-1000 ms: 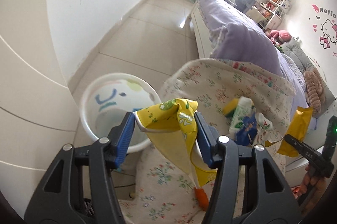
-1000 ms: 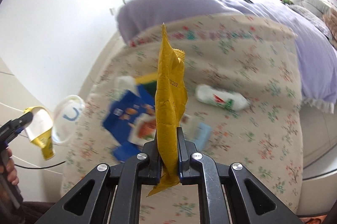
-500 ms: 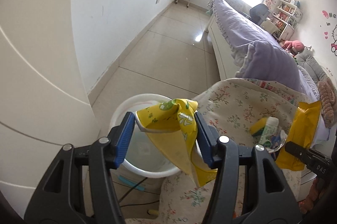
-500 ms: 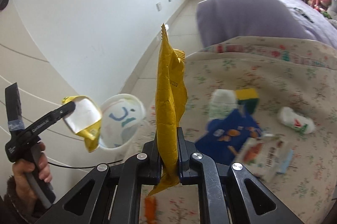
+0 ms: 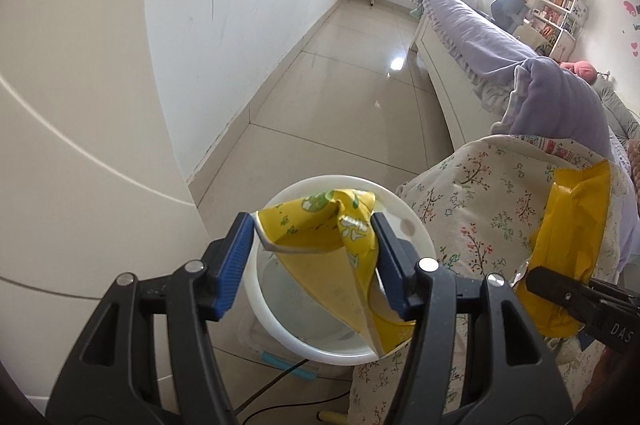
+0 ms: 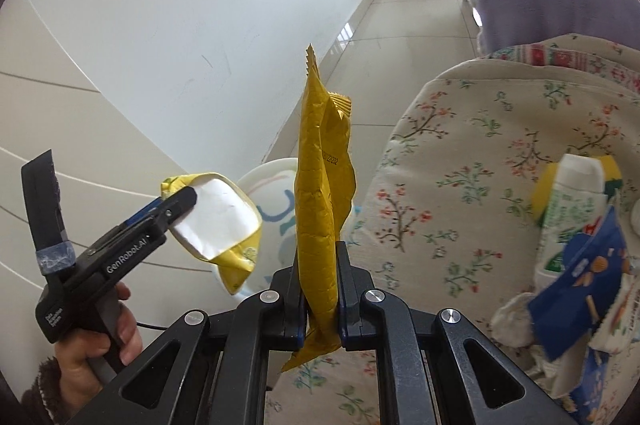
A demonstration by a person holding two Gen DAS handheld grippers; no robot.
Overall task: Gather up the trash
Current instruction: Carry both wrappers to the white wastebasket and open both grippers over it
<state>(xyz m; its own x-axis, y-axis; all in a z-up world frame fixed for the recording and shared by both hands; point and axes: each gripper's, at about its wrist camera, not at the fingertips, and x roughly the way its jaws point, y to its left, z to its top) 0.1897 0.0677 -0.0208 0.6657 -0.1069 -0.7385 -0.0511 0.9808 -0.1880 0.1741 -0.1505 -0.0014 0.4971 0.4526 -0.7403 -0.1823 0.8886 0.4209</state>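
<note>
The left claw (image 5: 314, 257) grips a crumpled yellow carton (image 5: 320, 225) right above the white bin (image 5: 416, 237); the right claw (image 6: 320, 289) clamps a yellow wrapper (image 6: 320, 193) nearby. Neither is dropped yet, and a blue packet (image 6: 584, 281) and white bottle (image 6: 576, 193) remain on the bed (image 6: 460, 153)

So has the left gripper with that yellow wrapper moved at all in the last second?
Yes. The left gripper has swung away from the floral blanket and now holds the yellow wrapper over the white bin.
</note>
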